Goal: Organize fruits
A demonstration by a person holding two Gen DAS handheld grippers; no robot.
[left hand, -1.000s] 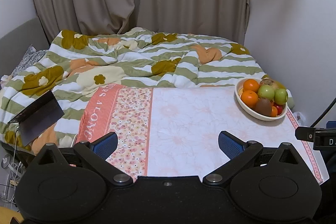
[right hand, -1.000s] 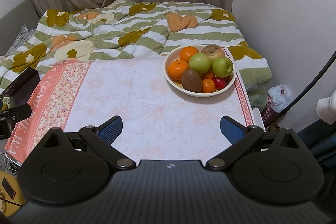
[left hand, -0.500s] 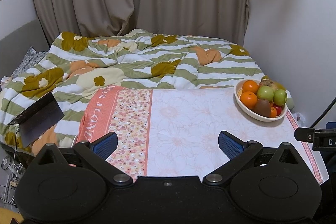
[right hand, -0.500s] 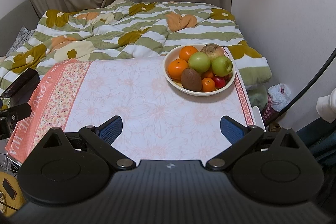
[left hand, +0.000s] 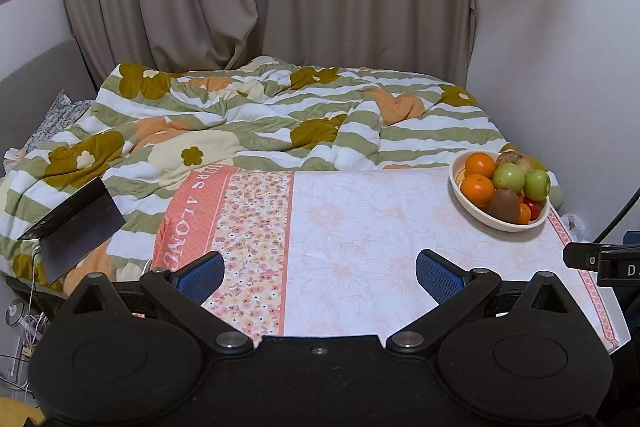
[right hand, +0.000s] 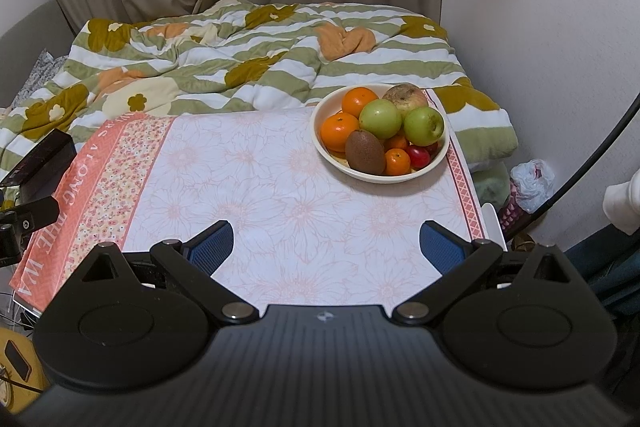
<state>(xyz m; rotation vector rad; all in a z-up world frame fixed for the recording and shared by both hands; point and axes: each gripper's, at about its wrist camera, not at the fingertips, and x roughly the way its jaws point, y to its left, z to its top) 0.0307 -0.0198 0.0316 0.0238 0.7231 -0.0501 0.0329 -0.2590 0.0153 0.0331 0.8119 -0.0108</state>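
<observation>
A cream bowl [right hand: 380, 175] of fruits [right hand: 380, 119] is sitting at the counter's [right hand: 280, 195] far right corner, nearer the right gripper [right hand: 326, 247] than the left gripper [left hand: 320, 273], both hovering wide open and empty

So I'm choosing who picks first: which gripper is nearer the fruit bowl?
Right. The right gripper faces the fruit bowl just ahead, slightly right; the left gripper sits farther off, bowl far right.

The right tool [right hand: 326, 247] has eased closer to the fruit bowl [right hand: 332, 157], which looms slightly larger.
</observation>
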